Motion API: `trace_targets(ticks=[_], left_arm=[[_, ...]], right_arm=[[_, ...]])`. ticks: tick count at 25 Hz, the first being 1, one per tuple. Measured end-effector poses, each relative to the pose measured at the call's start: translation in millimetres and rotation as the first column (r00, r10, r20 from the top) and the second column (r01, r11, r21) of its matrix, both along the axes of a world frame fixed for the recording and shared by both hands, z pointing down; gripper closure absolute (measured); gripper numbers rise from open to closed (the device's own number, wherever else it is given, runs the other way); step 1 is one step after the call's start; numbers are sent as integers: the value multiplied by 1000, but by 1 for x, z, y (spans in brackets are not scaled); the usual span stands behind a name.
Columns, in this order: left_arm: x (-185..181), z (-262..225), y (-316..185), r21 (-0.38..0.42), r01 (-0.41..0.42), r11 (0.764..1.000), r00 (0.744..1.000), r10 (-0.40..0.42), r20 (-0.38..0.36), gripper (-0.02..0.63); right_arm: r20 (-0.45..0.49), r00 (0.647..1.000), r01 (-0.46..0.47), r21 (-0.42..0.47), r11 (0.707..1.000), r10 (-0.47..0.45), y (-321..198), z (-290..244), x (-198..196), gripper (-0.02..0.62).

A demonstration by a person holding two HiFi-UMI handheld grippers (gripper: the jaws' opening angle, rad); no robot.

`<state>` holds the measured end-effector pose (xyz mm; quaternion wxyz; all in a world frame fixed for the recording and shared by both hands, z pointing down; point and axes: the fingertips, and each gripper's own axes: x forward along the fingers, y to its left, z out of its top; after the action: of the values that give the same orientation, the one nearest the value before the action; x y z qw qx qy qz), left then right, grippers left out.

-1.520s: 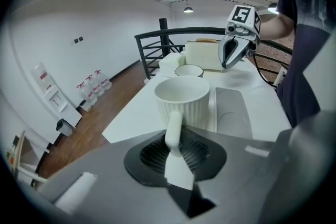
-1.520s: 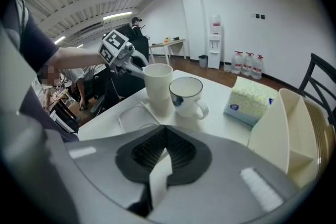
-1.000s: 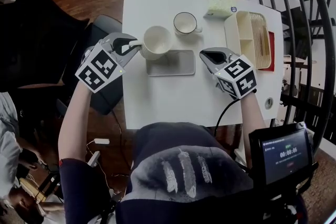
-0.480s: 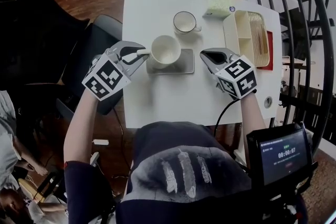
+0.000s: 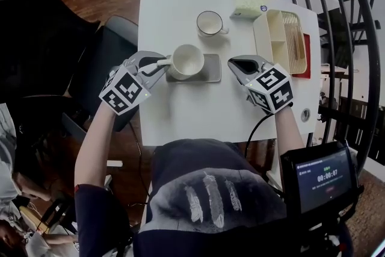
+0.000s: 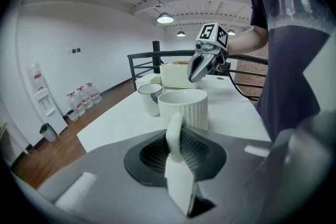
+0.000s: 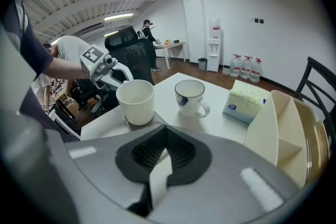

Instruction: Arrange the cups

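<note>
- The left gripper (image 5: 155, 64) is clamped on the handle of the ribbed cup (image 5: 187, 61). In the left gripper view the white handle loop stands upright between the 2 jaws, with the cup body straight ahead of them.
- The ribbed cup stands upright on the left part of a grey mat (image 5: 212, 71), near the middle of the white table (image 5: 180, 114). Its base seems to rest on the mat, though contact is hard to confirm.
- Its handle points to the person's left, along the line of the left gripper. Any release or pull-back would run along that same left-right line, away from the cup.
- The right gripper (image 5: 236, 63) has its jaws together on nothing. It hangs just right of the mat, with its tips turned toward the ribbed cup.
- The rimmed mug (image 5: 210, 23) stands apart from the ribbed cup, further from the person. Its handle turns right, toward the tissue pack (image 5: 249, 3) and the cream tray (image 5: 264, 39).
- Judged from this layout, the right gripper is the nearer 1 to the rimmed mug, and it faces the handle side. The left gripper would have to reach past the ribbed cup.
- The 2 cups are not yet side by side, so the arranging looks partly done.
</note>
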<state>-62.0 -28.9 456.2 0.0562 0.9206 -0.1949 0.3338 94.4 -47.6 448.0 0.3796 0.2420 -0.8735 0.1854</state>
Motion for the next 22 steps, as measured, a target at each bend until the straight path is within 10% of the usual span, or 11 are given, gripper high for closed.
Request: trace_targets(ticks=[10,22], left_arm=[[-5,11,-1,-13,31,999,996,-32,-80,540],[-22,34,4,-31,78,996,997,-78,-6,500]], right_arm=[[-9,1000,20,-4,1000,-20,3,1,-3,591],[-5,1000,26,6,1000,-25,1,0,0,591]])
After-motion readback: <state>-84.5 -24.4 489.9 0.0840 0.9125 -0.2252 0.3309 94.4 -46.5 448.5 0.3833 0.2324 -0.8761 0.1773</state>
